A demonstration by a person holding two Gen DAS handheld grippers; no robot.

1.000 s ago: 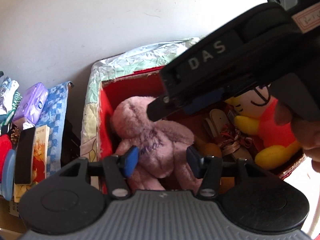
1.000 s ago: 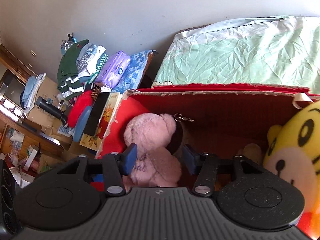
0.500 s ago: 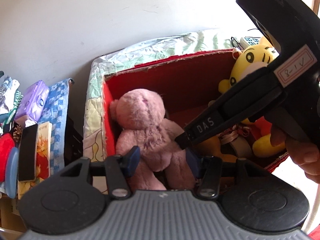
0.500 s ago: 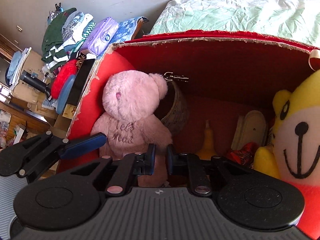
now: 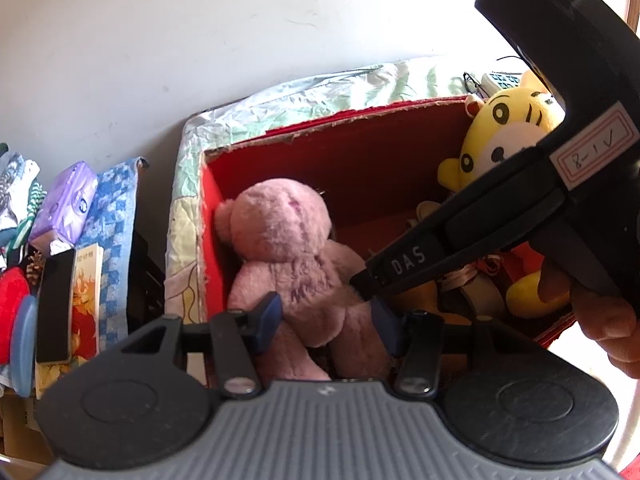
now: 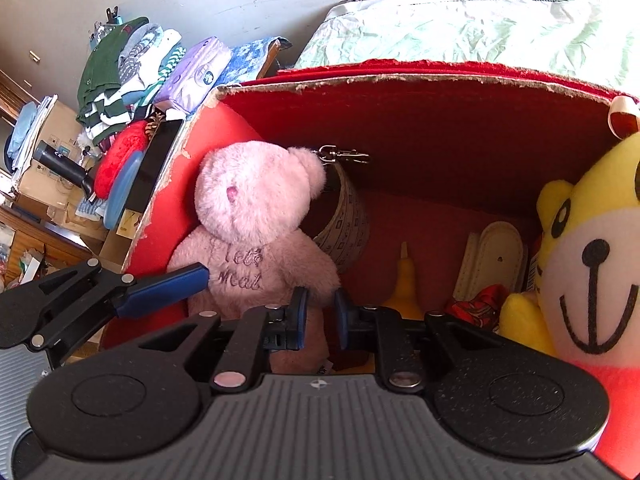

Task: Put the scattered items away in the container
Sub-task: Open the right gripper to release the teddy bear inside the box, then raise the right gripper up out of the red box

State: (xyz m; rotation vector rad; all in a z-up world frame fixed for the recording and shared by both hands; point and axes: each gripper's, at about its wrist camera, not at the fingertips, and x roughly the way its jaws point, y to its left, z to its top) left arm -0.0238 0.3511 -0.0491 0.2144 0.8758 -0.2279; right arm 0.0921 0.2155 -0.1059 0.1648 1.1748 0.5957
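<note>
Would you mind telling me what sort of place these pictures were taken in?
Most likely a lived-in bedroom or storage corner at home: a red box of soft toys such as a pink teddy bear, crumpled green bedding behind it, and folded clothes stacked on cartons.

My left gripper [image 5: 326, 322] points steeply downward, its two blue-padded fingers [image 5: 267, 322] standing moderately apart; whether the pads press on anything I cannot tell. My right gripper [image 6: 320, 318] also angles steeply downward. Its jaws have just been closing and now leave only a narrow gap between the blue pads [image 6: 298, 318]; whether they pinch anything is unclear. Seen from the left wrist, the right gripper's black body crosses from upper right, carried by my bare hand [image 5: 600, 320].
</note>
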